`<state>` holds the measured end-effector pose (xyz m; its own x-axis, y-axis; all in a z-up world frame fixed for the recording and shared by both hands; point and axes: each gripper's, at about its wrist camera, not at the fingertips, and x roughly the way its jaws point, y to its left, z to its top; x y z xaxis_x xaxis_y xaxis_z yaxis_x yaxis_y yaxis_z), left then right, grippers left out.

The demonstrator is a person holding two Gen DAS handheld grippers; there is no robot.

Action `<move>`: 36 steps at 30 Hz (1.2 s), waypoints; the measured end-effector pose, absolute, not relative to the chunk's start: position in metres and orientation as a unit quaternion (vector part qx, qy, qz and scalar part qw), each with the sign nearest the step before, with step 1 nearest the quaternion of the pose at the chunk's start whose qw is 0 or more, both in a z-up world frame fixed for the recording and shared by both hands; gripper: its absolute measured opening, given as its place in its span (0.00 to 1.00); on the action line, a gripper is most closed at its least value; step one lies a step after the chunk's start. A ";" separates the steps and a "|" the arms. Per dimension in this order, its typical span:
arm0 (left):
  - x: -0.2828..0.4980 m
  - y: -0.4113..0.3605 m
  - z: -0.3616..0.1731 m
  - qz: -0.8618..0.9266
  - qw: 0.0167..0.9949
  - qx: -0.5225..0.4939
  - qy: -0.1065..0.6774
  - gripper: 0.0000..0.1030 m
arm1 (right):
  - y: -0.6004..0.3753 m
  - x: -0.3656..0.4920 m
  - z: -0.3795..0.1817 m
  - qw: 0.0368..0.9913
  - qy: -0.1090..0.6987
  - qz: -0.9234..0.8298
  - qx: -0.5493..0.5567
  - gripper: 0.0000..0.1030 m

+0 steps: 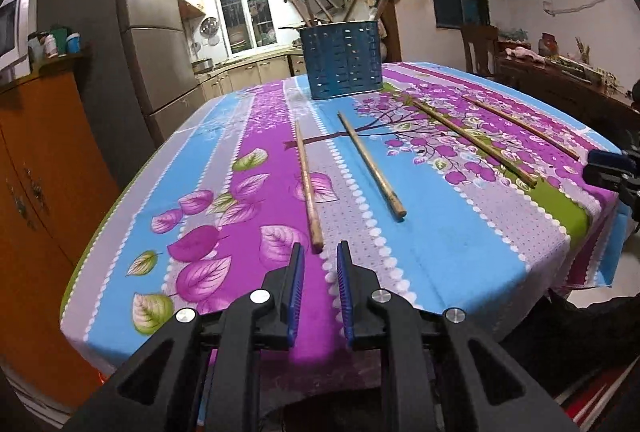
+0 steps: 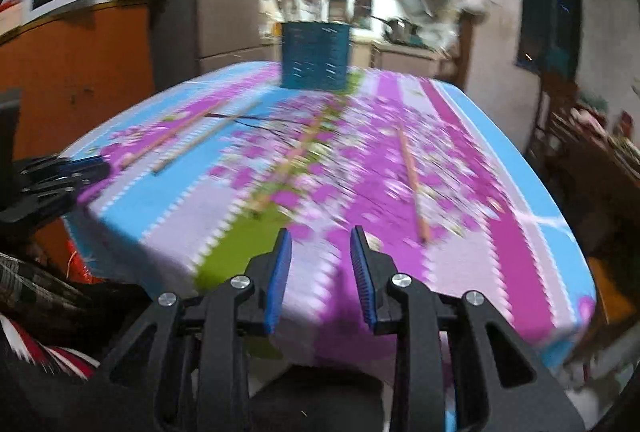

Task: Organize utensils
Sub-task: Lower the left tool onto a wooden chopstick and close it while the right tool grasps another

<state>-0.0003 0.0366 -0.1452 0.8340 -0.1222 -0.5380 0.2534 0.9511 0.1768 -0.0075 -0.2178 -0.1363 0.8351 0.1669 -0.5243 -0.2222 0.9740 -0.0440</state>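
Note:
Several wooden chopsticks lie apart on the flowered tablecloth (image 1: 440,252). In the left wrist view the leftmost chopstick (image 1: 308,188) ends just ahead of my left gripper (image 1: 319,252), which is open and empty. Another chopstick (image 1: 371,166) lies to its right, and two more (image 1: 474,144) (image 1: 520,128) lie farther right. A blue slotted utensil holder (image 1: 342,62) stands at the table's far side with sticks in it. My right gripper (image 2: 320,238) is open and empty over the near edge; its view is blurred. A chopstick (image 2: 412,180) lies ahead to its right, the holder (image 2: 316,56) far ahead.
An orange cabinet (image 1: 40,172) stands left of the table, with a fridge (image 1: 160,64) behind it. A dark wooden sideboard (image 1: 560,80) with clutter stands at the right. The right gripper shows at the right edge of the left wrist view (image 1: 612,172), and the left gripper at the left of the right wrist view (image 2: 60,176).

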 end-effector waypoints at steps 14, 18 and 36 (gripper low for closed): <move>0.016 0.033 -0.156 -0.075 0.958 0.124 0.247 0.28 | -0.176 0.023 -0.151 0.953 0.287 0.092 -0.029 0.28; 0.023 0.034 -0.157 -0.073 0.960 0.125 0.239 0.28 | -0.178 0.024 -0.152 0.956 0.283 0.074 -0.023 0.28; 0.026 0.034 -0.164 -0.086 0.969 0.093 0.211 0.17 | -0.181 0.022 -0.158 0.964 0.260 0.052 0.000 0.12</move>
